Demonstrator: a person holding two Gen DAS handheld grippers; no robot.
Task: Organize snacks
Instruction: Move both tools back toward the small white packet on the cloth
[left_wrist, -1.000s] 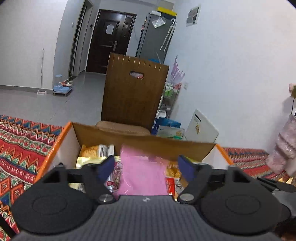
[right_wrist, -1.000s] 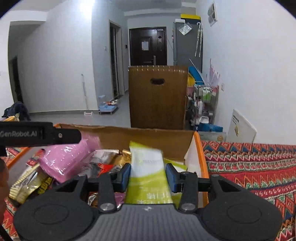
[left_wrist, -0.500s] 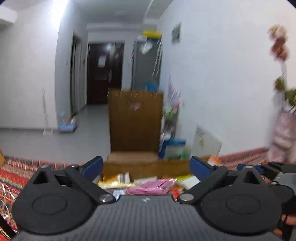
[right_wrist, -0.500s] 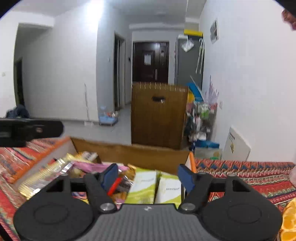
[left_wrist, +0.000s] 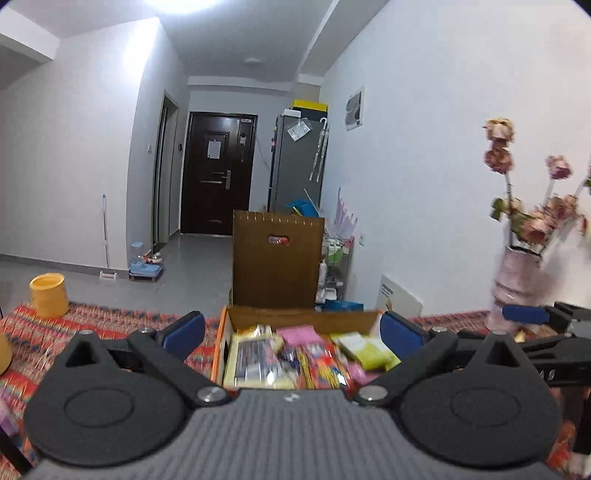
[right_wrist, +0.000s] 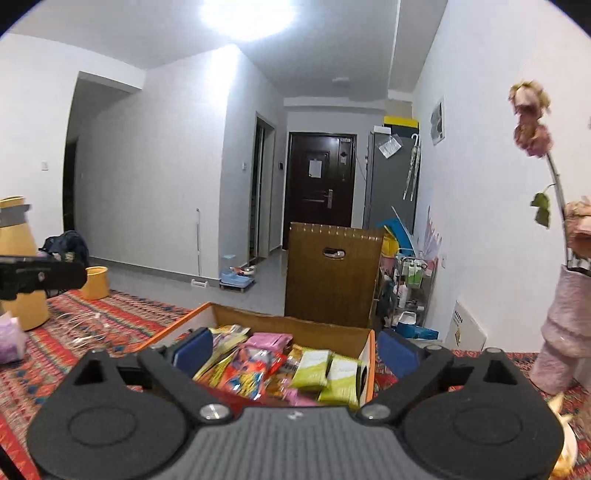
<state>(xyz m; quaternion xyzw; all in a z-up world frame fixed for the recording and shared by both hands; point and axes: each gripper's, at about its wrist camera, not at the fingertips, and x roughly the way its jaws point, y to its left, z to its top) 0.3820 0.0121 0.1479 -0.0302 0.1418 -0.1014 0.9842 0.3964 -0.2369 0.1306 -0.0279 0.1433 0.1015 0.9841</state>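
Snacks (right_wrist: 280, 369) fill the cardboard box (right_wrist: 295, 326), which stands on the patterned cloth (right_wrist: 110, 325). Left of the box the cloth is free up to a yellow cup (left_wrist: 49, 294); right of the box stands a pink vase (right_wrist: 565, 350). Writing on the packets is too blurred to read. Green packets (right_wrist: 328, 373) lie at the box's right wall. The left gripper (left_wrist: 291, 332) is spread wide and holds nothing. The right gripper (right_wrist: 295, 349) is opening, nothing between its jaws.

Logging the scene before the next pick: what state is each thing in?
Box: open-topped, full of snack packets.
Left tongs: open, empty.
Right tongs: opening, nothing between them.
Green packets: lying in the box.
Door: closed.
Vase: upright, holding flowers.
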